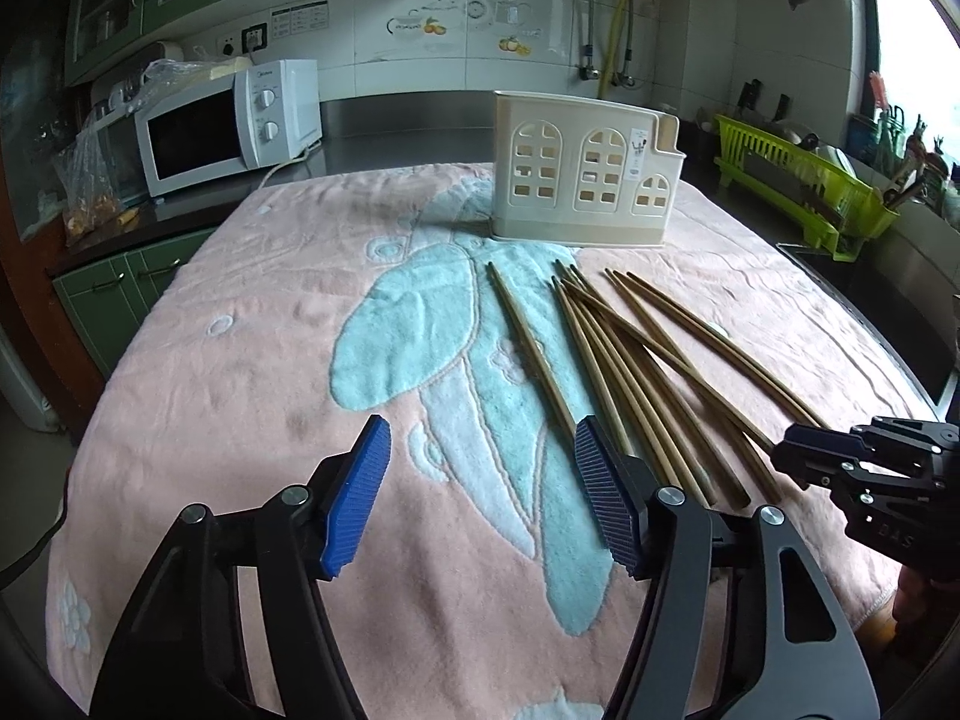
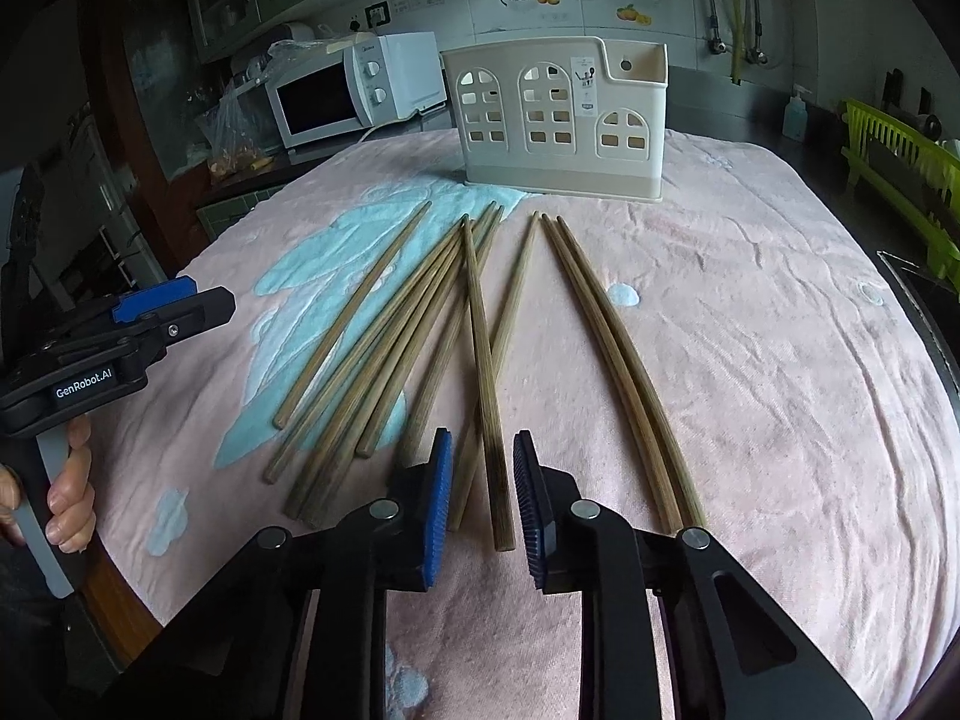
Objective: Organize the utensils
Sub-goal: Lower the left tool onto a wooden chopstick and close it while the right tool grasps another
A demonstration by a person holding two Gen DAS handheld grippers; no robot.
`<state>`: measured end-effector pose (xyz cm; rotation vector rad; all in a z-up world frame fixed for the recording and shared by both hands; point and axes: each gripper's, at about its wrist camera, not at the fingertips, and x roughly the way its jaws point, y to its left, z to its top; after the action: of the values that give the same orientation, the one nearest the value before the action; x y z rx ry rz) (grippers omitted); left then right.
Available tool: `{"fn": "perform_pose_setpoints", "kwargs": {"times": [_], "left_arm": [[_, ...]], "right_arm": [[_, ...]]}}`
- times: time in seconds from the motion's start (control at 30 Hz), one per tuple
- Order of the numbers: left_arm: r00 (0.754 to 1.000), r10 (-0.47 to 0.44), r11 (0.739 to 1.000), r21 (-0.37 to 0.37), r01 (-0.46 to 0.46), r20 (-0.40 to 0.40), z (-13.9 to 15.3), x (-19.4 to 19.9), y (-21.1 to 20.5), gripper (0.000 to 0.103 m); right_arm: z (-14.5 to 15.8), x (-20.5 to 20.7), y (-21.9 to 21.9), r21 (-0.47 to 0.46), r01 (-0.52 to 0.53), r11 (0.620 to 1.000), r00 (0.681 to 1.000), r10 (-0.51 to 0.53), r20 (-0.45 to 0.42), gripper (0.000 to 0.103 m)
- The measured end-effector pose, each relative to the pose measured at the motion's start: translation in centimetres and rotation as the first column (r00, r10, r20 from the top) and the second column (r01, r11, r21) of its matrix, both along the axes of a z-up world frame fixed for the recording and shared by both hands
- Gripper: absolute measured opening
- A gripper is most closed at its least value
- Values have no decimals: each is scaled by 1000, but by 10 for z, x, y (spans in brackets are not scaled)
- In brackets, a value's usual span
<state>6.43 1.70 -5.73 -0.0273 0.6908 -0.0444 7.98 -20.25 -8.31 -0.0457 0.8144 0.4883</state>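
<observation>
Chopsticks (image 2: 480, 324): loose on towel (image 2: 750, 330), mid-counter | left gripper (image 1: 480, 495): jaws wide, empty | right gripper (image 2: 483, 507): jaws narrow, straddling one chopstick, not clamped

Each camera rides just behind its own tongs and looks forward and downward across the towel-covered bench (image 1: 210, 390), close above the cloth. The left wrist view has the left tongs (image 1: 480, 495) along its lower edge; the right wrist view has the right tongs (image 2: 483, 507) low at centre. Both share the chopsticks (image 1: 624, 372), the cream holder (image 1: 582, 180) at upper centre and the microwave (image 2: 354, 90) at upper left.
</observation>
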Motion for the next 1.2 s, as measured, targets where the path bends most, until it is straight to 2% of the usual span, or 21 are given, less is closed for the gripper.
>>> {"fn": "perform_pose_setpoints", "kwargs": {"times": [0.3,0.43,0.6,0.7,0.87,0.97,1.2], "left_arm": [[997,-49,998,-45,46,-62,-15,10,-14,57],[993,-68,996,-71,61,-99,-23,19,-21,51],[988,-74,994,-85,63,-136,-32,33,-27,29],[987,-78,994,-93,65,-144,-35,38,-29,24],[983,-91,992,-106,74,-159,-37,44,-31,23],[981,-91,991,-108,73,-171,-39,47,-31,18],[979,-79,996,-65,67,-189,-39,52,-39,15]], "right_arm": [[-5,5,-1,-5,-1,1000,1000,1,-21,9],[-6,6,-2,-7,0,1000,1000,0,-24,8],[-6,6,-2,-6,0,1000,1000,0,-27,7],[-6,6,-1,-7,1,1000,1000,-1,-27,7],[-6,6,0,-13,-1,1000,1000,0,-28,7],[-7,7,2,-18,-1,1000,1000,1,-29,7],[-8,9,2,-25,2,1000,999,-3,-32,7]]}}
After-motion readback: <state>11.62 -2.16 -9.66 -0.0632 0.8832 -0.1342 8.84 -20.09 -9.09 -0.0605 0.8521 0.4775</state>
